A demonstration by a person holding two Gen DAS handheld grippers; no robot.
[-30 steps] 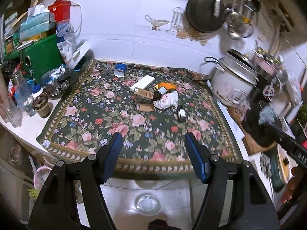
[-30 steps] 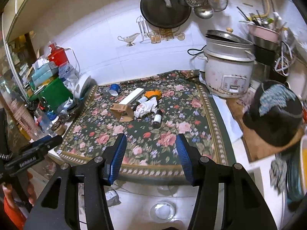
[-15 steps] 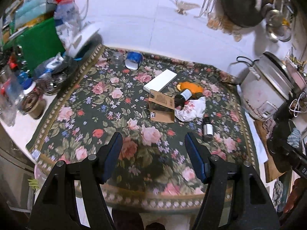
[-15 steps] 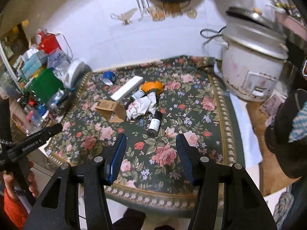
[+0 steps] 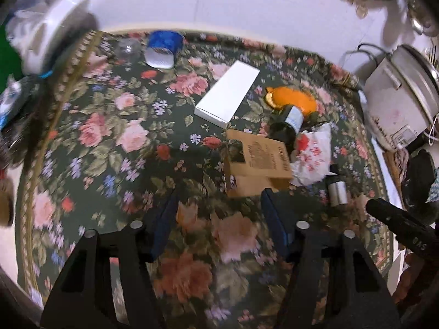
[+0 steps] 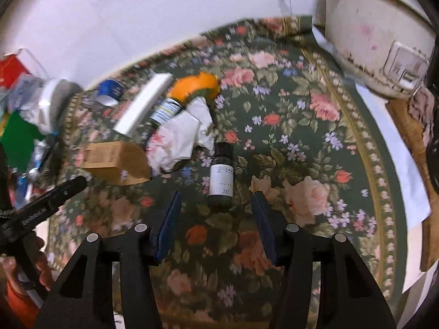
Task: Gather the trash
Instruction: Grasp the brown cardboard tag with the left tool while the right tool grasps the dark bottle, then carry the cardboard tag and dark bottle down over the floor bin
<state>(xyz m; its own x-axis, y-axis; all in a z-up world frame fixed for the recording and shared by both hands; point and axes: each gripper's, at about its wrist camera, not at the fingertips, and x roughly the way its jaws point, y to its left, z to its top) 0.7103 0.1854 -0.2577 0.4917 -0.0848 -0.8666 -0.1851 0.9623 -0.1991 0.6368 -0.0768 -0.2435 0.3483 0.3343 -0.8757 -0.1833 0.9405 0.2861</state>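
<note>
Both grippers have dropped in closer to the floral-patterned dark green cloth (image 5: 115, 126) covering the surface; trash pile now fills mid-frame instead of sitting far off.

Left gripper (image 5: 216, 230): jaws part open, have just been closing a bit, nothing between them. They hang over bare cloth at lower centre. Just beyond the right fingertip: brown cardboard box (image 5: 258, 164), lying open.

Right gripper (image 6: 215, 219): jaws part open, width unchanged, empty. The small dark bottle with white label (image 6: 221, 176) lies just past the tips, lined up with the gap, not touched.

Trash count, near to far:
- 2 dark bottles: the small one, plus a larger dark bottle with blue-white label (image 6: 164, 112), part under the tissue
- 1 cardboard box
- 1 crumpled white tissue with red print (image 6: 181, 134), centre
- 1 long white flat box (image 5: 227, 93)
- 1 orange rounded wrapper (image 5: 295, 100), material unclear
- 1 blue cup on its side (image 5: 163, 48), upper left

White rice cooker (image 6: 376, 35) upper right, off the cloth.
</note>
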